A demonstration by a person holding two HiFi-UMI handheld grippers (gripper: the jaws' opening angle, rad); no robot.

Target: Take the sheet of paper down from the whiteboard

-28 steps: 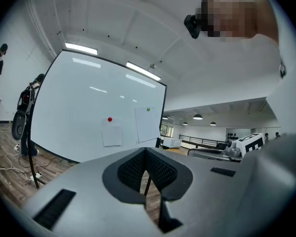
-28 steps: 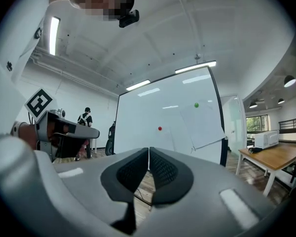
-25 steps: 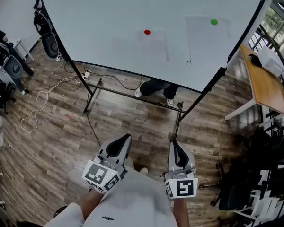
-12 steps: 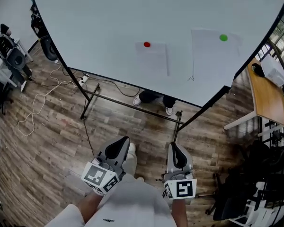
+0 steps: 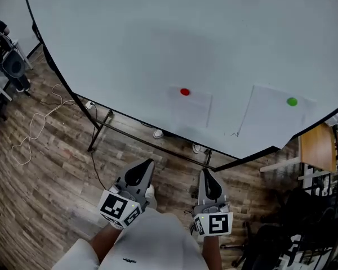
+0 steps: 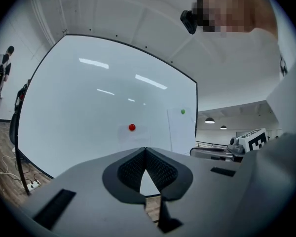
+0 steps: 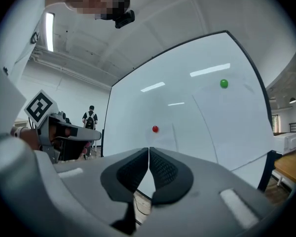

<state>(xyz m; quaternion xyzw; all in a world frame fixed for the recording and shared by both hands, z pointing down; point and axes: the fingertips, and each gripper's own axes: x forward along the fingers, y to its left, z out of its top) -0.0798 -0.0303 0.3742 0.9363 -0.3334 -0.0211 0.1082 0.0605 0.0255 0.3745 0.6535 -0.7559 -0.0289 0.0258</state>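
Note:
A large whiteboard (image 5: 158, 44) stands ahead of me on a black frame. A red magnet (image 5: 184, 91) pins a small sheet of paper (image 5: 190, 110) to it. To the right, a green magnet (image 5: 292, 101) holds a larger sheet (image 5: 269, 122). My left gripper (image 5: 150, 163) and right gripper (image 5: 204, 172) are held side by side, level, pointing at the board and well short of it. Both are shut and empty. In the left gripper view the left gripper (image 6: 145, 149) sits below the red magnet (image 6: 132, 127). In the right gripper view the right gripper (image 7: 149, 149) is under the red magnet (image 7: 155, 129), with the green magnet (image 7: 223, 84) up to the right.
The board's stand (image 5: 101, 129) and crossbar run low in front of me, with someone's shoes (image 5: 158, 134) behind it. A cable (image 5: 31, 136) lies on the wooden floor at left near chairs (image 5: 11, 66). A wooden desk (image 5: 317, 146) and dark chairs (image 5: 304, 229) are at right. A person (image 7: 91, 116) stands far off.
The whiteboard fills much more of the head view and the magnets sit lower and closer. Both grippers have travelled forward toward the board together, still shut.

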